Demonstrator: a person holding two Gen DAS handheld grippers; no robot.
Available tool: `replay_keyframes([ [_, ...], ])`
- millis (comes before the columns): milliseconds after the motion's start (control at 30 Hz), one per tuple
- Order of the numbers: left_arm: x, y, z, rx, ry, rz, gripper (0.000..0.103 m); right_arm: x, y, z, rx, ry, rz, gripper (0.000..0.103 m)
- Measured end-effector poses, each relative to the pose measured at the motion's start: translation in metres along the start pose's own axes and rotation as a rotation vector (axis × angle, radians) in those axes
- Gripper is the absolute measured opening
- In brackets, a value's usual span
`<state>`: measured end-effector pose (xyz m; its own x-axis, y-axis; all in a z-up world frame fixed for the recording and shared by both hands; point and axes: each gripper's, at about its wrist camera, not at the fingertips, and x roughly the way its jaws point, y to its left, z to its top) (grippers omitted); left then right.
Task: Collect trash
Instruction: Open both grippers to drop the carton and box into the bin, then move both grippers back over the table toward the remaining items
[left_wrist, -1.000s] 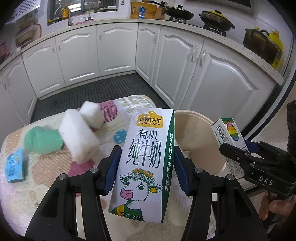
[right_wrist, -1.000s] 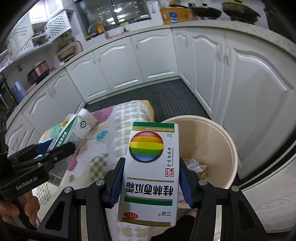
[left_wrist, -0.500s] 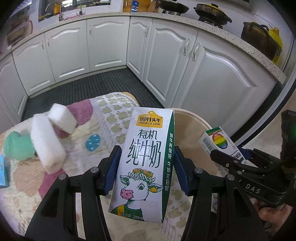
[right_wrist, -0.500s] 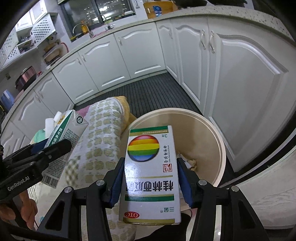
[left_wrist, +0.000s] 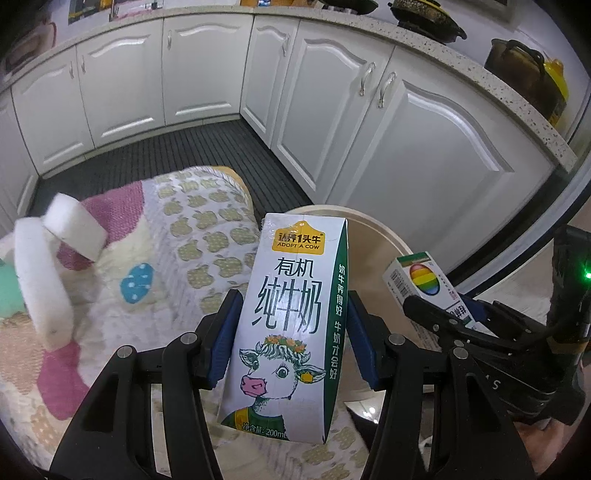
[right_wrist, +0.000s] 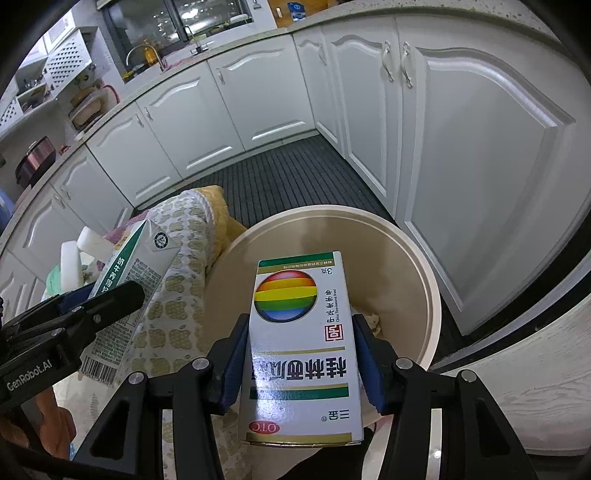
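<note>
Both hands carry trash toward the same place, and the release turns on how each piece lies over the beige bin (right_wrist: 424, 273). The right tool (right_wrist: 301, 365) is clenched on the medicine box (right_wrist: 301, 347), blue pads pressed to its two long sides; the box stands lengthwise along the fingers, its far end reaching out over the bin's open mouth, so it looks ready to fall inside once let go. The left tool (left_wrist: 291, 339) is clamped the same way on the milk carton (left_wrist: 291, 325), upright between the pads with its long axis along the fingers. In the left wrist view the bin's rim (left_wrist: 384, 232) shows just behind and to the right of the carton, while the patterned cloth (left_wrist: 207, 236) of the table lies beneath and to the left, so my guess is that the carton must travel further right before it is dropped. The right hand is the nearer to the bin. Inside it a few pale crumpled scraps (right_wrist: 373, 321) lie at the bottom. White foam blocks (left_wrist: 70, 229) remain on the cloth at the far left.
</note>
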<state>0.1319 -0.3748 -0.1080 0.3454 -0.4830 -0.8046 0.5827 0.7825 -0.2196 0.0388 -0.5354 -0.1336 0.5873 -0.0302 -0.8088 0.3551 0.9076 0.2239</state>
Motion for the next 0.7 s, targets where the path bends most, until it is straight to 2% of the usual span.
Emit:
replay_keyframes([
  [67, 0.003, -0.002, 0.0, -0.003, 0.007, -0.014, 0.055, 0.002, -0.002, 0.002, 0.015, -0.006, -0.012, 0.052],
  [167, 0.005, -0.007, -0.002, 0.013, 0.009, -0.017, 0.056, 0.004, -0.008, 0.002, 0.048, 0.001, -0.017, 0.064],
  [233, 0.005, -0.008, -0.003, 0.019, 0.005, -0.017, 0.062, 0.005, -0.009, 0.0, 0.048, 0.006, -0.014, 0.065],
  [400, 0.003, -0.006, -0.003, 0.002, 0.005, -0.034, 0.064, 0.008, -0.011, -0.006, 0.056, 0.03, -0.009, 0.065],
  [700, -0.009, -0.001, -0.008, 0.012, -0.019, 0.003, 0.064, 0.005, -0.007, -0.01, 0.053, 0.037, 0.0, 0.065],
])
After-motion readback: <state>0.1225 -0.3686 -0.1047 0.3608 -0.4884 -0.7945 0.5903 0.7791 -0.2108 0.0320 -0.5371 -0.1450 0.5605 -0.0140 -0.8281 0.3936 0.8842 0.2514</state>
